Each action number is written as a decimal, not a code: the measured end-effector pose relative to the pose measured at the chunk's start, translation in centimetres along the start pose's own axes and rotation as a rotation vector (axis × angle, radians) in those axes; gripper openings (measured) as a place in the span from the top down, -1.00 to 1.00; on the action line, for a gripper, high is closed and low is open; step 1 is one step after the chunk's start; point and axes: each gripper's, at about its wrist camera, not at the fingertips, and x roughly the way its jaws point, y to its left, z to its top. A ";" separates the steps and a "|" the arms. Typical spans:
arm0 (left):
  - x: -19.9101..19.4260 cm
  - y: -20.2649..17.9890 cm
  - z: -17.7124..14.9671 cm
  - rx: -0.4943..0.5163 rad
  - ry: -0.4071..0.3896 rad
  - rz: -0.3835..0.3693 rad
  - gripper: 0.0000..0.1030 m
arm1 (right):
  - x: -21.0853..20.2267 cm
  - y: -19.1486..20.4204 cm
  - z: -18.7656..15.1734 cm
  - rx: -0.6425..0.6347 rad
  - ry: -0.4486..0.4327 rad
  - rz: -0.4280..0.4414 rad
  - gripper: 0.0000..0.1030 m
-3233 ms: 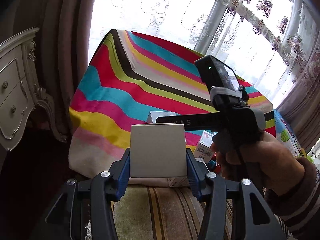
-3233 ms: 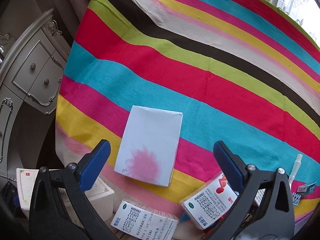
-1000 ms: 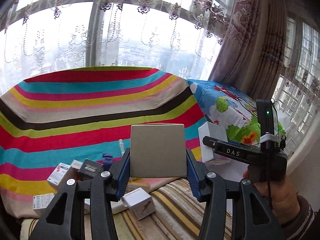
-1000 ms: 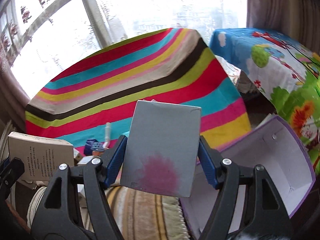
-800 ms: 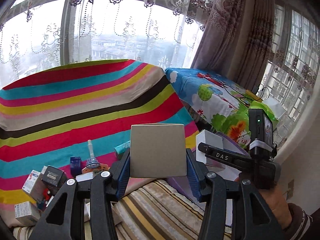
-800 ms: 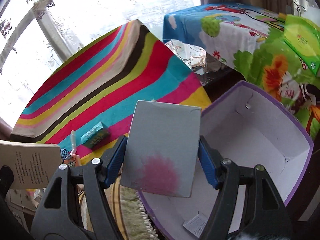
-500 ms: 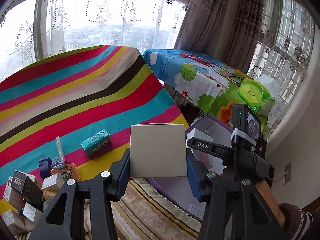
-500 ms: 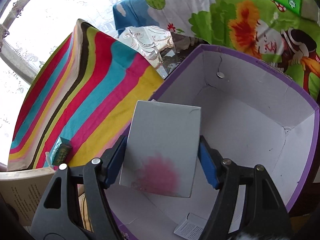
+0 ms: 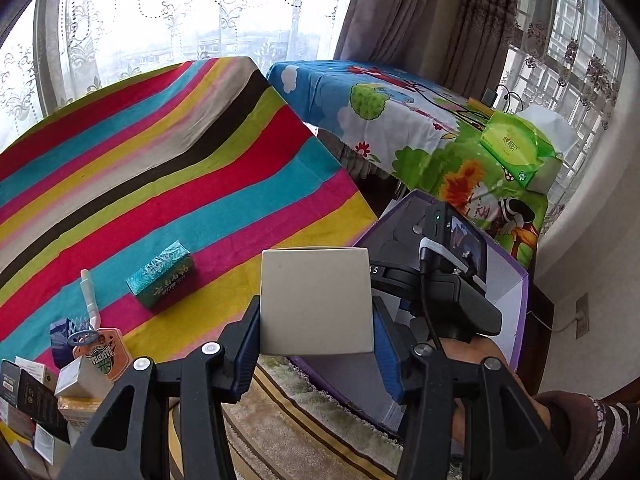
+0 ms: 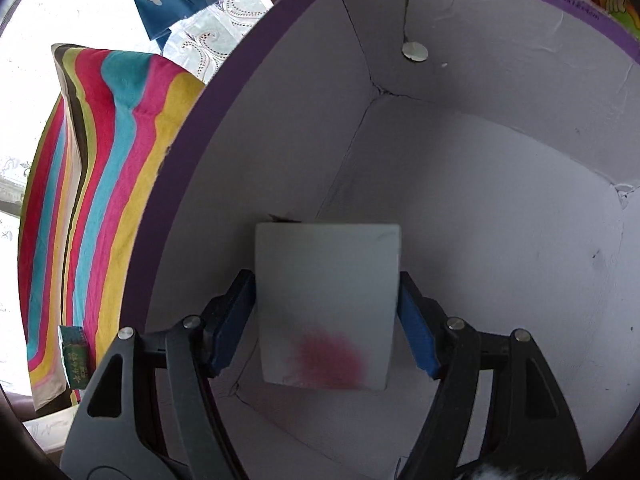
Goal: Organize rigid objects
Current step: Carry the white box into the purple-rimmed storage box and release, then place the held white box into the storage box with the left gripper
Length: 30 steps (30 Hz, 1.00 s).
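My left gripper (image 9: 316,320) is shut on a plain beige box (image 9: 315,300), held above the rug beside the purple-rimmed storage box (image 9: 516,304). My right gripper (image 10: 326,328) is shut on a white box with a pink smudge (image 10: 326,300) and holds it down inside the storage box (image 10: 480,208), near its white floor. The right gripper's body and the hand on it show in the left wrist view (image 9: 452,280), reaching into the storage box.
A striped cloth (image 9: 160,152) carries a green box (image 9: 162,280), a white tube (image 9: 89,292) and several small boxes at the left (image 9: 72,372). A cartoon-print cloth (image 9: 420,128) with a green tissue pack (image 9: 516,148) lies behind. A striped rug (image 9: 304,432) is below.
Both grippers swung right from the striped cloth toward the storage box. The right gripper closed on the white box and has moved down into the storage box. The left still holds the beige box.
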 end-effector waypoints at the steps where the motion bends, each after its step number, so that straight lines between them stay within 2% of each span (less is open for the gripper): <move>1: 0.1 0.0 0.0 0.001 -0.001 -0.001 0.01 | 0.4 -0.2 -0.1 0.005 0.018 0.015 -0.54; 5: 0.2 -0.1 0.1 0.017 -0.001 0.009 0.01 | 0.9 -1.6 -0.5 0.056 0.058 0.059 -0.62; 9: 0.1 -0.1 0.2 0.023 -0.002 0.011 0.01 | 0.1 -3.4 -0.7 0.096 0.110 0.140 -0.79; 14: -0.1 0.0 0.0 0.017 -0.008 0.000 0.01 | -2.7 -5.1 -1.8 0.113 0.092 0.185 -0.82; 18: -0.4 -0.5 -0.2 0.046 -0.011 -0.014 0.01 | -2.0 -4.7 -2.7 0.088 0.128 0.294 -0.83; 21: -0.2 -0.7 -0.2 0.059 -0.004 -0.031 0.01 | -2.0 -5.8 -3.3 0.103 0.139 0.307 -0.87; 23: 0.0 -1.2 -0.2 0.082 0.003 -0.047 0.01 | -2.4 -6.9 -3.6 0.118 0.153 0.272 -0.87; 25: 0.4 -1.8 -0.2 0.120 0.018 -0.062 0.01 | -3.8 -8.0 -4.0 0.124 0.130 0.234 -0.87; 28: 1.7 -2.7 -0.3 0.198 0.074 -0.082 0.01 | -6.9 -8.8 -5.2 0.077 0.063 0.226 -0.87; 30: 2.9 -3.1 -0.2 0.257 0.113 -0.080 0.01 | -8.1 -9.6 -6.3 0.085 0.067 0.239 -0.87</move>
